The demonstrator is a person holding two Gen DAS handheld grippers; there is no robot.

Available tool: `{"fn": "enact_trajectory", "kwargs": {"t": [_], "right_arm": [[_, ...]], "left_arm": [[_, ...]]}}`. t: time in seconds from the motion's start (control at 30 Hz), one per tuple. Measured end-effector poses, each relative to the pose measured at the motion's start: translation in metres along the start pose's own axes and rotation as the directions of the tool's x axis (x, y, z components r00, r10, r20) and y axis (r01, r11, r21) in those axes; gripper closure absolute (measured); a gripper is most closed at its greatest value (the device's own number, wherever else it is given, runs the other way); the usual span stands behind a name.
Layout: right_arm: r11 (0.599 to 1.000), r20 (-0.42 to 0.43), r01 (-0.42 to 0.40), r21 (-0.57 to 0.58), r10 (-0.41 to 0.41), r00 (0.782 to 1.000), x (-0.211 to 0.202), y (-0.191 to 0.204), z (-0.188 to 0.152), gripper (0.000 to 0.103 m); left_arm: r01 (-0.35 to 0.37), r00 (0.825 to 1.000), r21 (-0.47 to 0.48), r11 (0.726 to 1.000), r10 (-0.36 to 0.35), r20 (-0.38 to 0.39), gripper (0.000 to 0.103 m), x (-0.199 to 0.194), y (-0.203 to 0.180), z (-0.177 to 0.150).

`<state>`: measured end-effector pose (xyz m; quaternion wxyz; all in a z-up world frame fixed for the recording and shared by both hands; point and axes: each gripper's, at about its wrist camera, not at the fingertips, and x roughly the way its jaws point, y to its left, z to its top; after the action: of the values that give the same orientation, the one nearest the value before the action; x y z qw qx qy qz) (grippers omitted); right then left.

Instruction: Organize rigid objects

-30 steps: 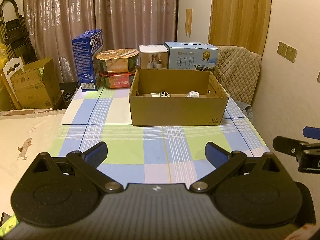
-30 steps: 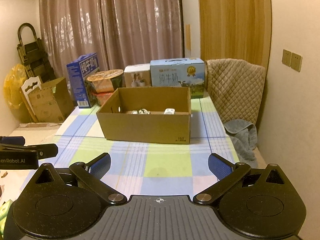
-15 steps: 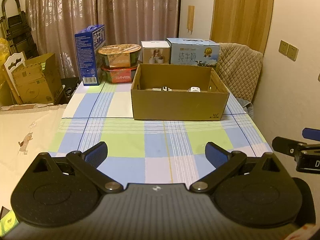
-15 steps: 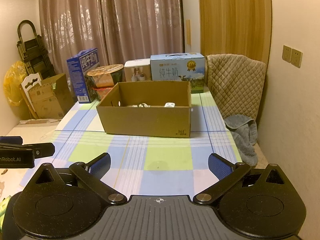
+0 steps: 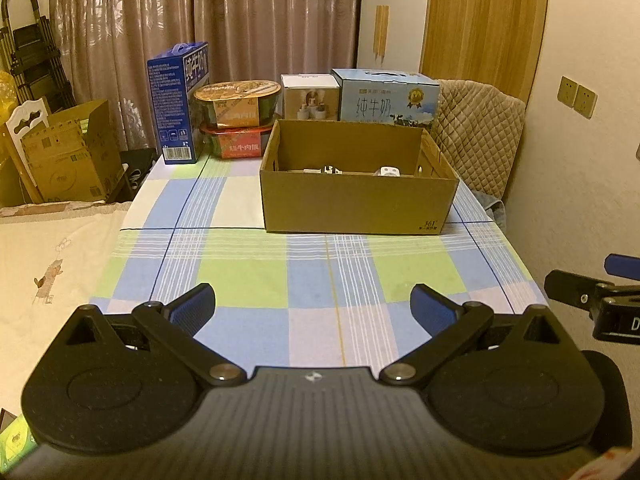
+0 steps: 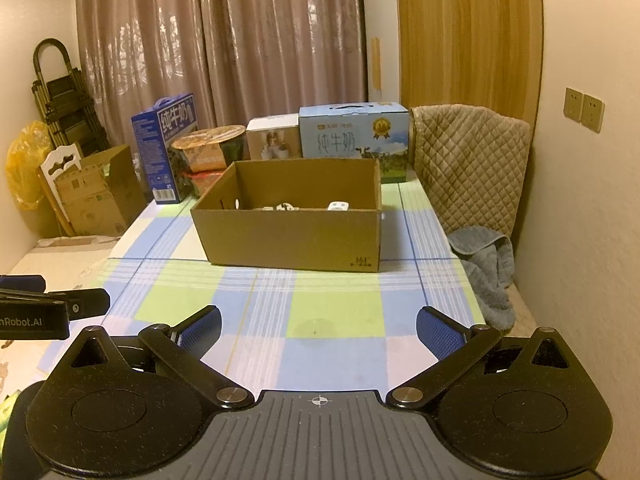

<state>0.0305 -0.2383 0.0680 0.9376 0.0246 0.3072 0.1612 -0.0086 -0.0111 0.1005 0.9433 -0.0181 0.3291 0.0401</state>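
While both hover empty above the checked worktop point(image 5: 256, 280):
Left hand-held gripper point(image 5: 312, 306): jaws spread apart.
Right hand-held gripper point(image 6: 319, 328): jaws spread apart.
Cardboard box point(image 5: 356, 208): well ahead of both, holding small white objects point(image 5: 389, 171).

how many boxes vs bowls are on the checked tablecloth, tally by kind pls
milk cartons: 2, dark blue and light blue
small white box: 1
open cardboard box: 1
instant food bowls: 2, stacked, top, bottom
total: 6, not counting the small white items inside the open box
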Motion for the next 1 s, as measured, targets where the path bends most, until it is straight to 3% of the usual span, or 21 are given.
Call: {"fn": "enact_trajectory", "kwargs": {"t": [1.0], "right_arm": [[1.000,-0.029,0.009,0.006,-0.009,1.000,0.011,-0.002,-0.014,0.002]], "left_arm": [[0.001,0.999,-0.006,1.000,-0.001,-0.035,0.001,0.011,0.001,-0.011]]}}
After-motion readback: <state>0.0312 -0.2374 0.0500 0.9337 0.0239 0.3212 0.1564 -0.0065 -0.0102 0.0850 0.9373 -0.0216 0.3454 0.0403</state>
